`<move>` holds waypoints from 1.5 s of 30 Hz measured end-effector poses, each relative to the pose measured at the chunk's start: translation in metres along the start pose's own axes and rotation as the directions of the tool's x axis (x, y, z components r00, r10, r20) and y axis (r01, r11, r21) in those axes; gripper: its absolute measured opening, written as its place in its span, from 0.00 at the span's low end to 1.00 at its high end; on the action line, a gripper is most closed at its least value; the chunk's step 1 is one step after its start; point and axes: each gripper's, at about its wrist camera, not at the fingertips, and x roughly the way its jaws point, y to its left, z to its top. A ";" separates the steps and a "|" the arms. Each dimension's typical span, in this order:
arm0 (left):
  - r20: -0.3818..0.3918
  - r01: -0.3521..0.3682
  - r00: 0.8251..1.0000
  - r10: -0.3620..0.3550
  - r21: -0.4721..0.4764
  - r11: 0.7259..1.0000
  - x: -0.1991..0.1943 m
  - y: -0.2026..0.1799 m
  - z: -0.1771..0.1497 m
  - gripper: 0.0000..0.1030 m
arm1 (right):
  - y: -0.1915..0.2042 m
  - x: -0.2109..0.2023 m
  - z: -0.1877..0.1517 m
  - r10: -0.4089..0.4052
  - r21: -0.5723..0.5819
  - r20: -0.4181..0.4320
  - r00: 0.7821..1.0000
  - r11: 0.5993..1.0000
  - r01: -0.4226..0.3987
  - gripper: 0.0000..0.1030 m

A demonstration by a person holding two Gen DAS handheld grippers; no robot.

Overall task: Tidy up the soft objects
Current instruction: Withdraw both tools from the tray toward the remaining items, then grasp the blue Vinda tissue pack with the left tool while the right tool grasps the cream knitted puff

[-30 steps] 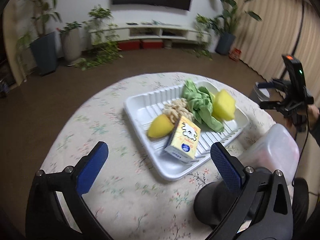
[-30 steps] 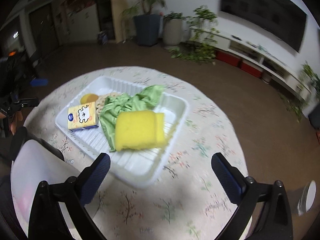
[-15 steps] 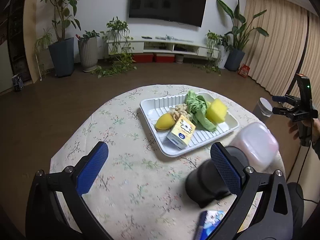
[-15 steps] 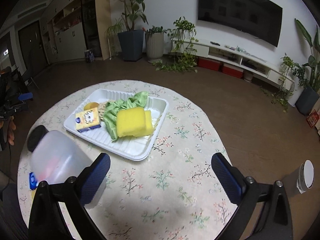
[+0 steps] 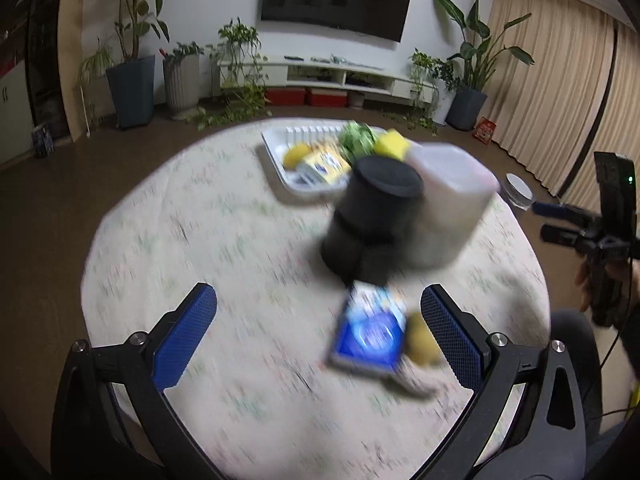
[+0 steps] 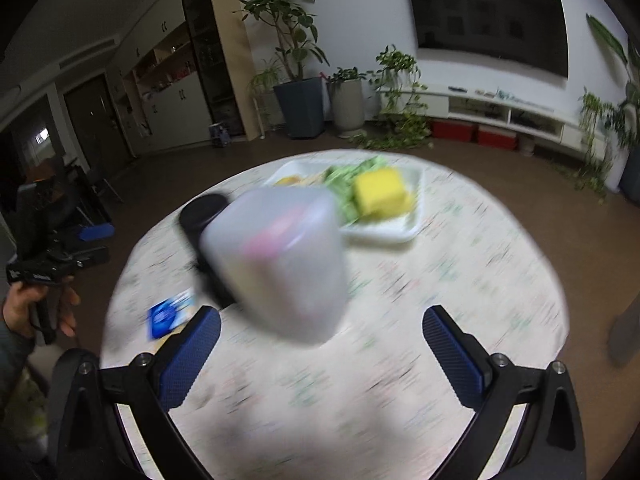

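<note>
1. The left gripper point(image 5: 316, 332) and the right gripper point(image 6: 320, 344) both stand spread and hold nothing.
2. A ribbed white tray point(image 6: 404, 228) carries a yellow sponge point(image 6: 380, 192) and a crumpled green cloth point(image 6: 344, 182).
3. A frosted plastic container point(image 6: 280, 264) stands in front of the tray.

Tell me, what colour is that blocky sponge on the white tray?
Bright yellow. The sponge shows best in the right wrist view, lying on the tray beside something green.

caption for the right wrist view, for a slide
Open right gripper facing a translucent tub and a tray holding a yellow sponge.
</note>
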 end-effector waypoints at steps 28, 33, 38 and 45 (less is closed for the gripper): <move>-0.169 -0.009 0.985 0.031 0.133 0.991 0.058 -0.041 -0.037 1.00 | 0.107 0.072 -0.063 -0.075 -0.179 -0.166 0.983 0.983 0.044 0.91; -0.195 -0.014 0.980 0.041 0.136 0.991 0.066 -0.032 -0.033 1.00 | 0.108 0.080 -0.062 -0.069 -0.186 -0.186 0.980 0.982 0.034 0.87; -0.219 0.003 0.975 0.038 0.183 0.983 0.074 -0.032 -0.030 1.00 | 0.107 0.086 -0.062 -0.068 -0.190 -0.204 0.977 0.981 0.028 0.86; -0.247 0.021 0.968 0.034 0.216 0.976 0.084 -0.030 -0.023 1.00 | 0.106 0.094 -0.056 -0.061 -0.193 -0.223 0.973 0.981 0.018 0.80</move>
